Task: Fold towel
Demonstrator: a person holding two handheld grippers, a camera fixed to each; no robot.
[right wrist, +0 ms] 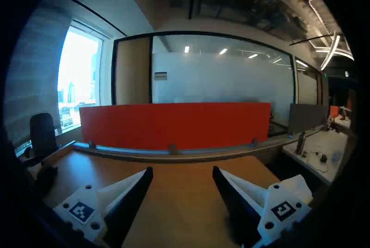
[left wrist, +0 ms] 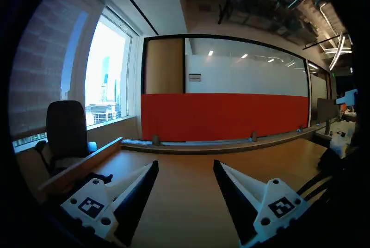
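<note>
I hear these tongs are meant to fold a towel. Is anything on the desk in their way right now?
Nothing visible blocks them. The left tongs and the right tongs both stand open over bare wooden desk, which runs unbroken up to the red divider. Where the towel lies I cannot tell from these pictures.

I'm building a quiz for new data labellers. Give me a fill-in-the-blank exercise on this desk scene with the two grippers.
The left gripper is ____, bare desk showing between its fingers.
The right gripper grips ____.
The black chair sits beside the bright ____.
The desk top is brown ____.
Missing words: open; nothing; window; wood.
</note>
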